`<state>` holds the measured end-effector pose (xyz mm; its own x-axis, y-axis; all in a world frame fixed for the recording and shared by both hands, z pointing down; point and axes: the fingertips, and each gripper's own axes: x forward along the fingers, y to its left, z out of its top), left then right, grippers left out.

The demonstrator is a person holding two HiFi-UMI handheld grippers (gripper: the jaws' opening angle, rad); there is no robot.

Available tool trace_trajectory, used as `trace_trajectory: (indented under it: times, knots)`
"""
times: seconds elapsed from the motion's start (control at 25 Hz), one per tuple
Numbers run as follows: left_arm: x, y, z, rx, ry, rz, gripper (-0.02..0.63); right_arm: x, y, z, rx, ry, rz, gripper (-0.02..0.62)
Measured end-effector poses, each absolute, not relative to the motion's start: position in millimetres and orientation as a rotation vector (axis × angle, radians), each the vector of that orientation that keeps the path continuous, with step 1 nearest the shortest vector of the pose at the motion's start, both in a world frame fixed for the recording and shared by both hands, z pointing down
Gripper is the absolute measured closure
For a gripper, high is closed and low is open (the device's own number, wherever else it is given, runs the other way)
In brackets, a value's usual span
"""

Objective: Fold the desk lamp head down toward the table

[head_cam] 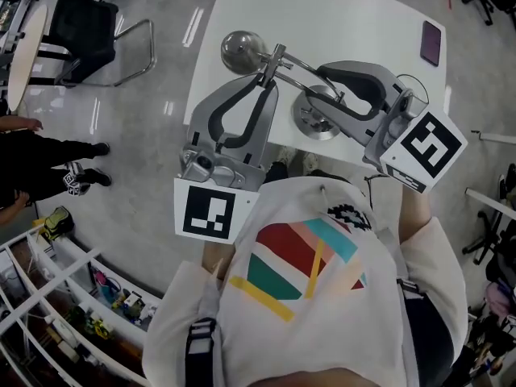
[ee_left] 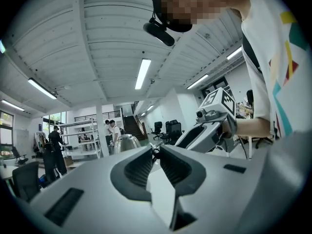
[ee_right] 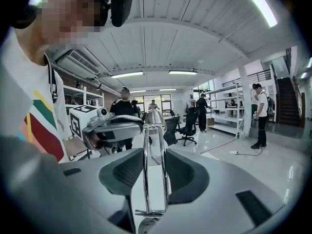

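Observation:
The chrome desk lamp stands on the white table (head_cam: 339,14): round base (head_cam: 318,119), twin-rod arm (head_cam: 302,64), dome head (head_cam: 240,51) at the far left. My left gripper (head_cam: 270,77) meets the joint just below the head; in the left gripper view its jaws (ee_left: 155,151) are drawn together on that joint, with the lamp head (ee_left: 126,141) just beyond. My right gripper (head_cam: 322,76) sits lower on the arm. In the right gripper view its pads (ee_right: 153,152) close against the two upright rods (ee_right: 146,169), and the lamp head (ee_right: 155,117) is above them.
A dark purple phone-like slab (head_cam: 430,43) lies at the table's far right corner. A black chair (head_cam: 89,27) and a standing person (head_cam: 32,151) are on the floor to the left. A white shelf rack (head_cam: 72,297) is at the lower left.

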<state>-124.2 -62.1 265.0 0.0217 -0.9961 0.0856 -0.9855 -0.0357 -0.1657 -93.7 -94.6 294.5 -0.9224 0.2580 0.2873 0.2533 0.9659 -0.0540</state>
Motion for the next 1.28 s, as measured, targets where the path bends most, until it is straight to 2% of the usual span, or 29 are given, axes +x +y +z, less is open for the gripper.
trace_trajectory:
  times: [0.28, 0.64, 1.28]
  knots:
    - [-128, -70, 280, -2.241, 2.172, -0.222, 0.514, -93, -100, 307, -0.344, -2.686, -0.038, 0.442]
    - [-178, -60, 389, -2.39, 2.319, -0.342, 0.517, -144, -85, 366, -0.336, -2.372, -0.119, 0.44]
    - [-160, -68, 475, -2.751, 2.196, -0.353, 0.515, -156, -81, 430, -0.4, -1.89, -0.101, 0.44]
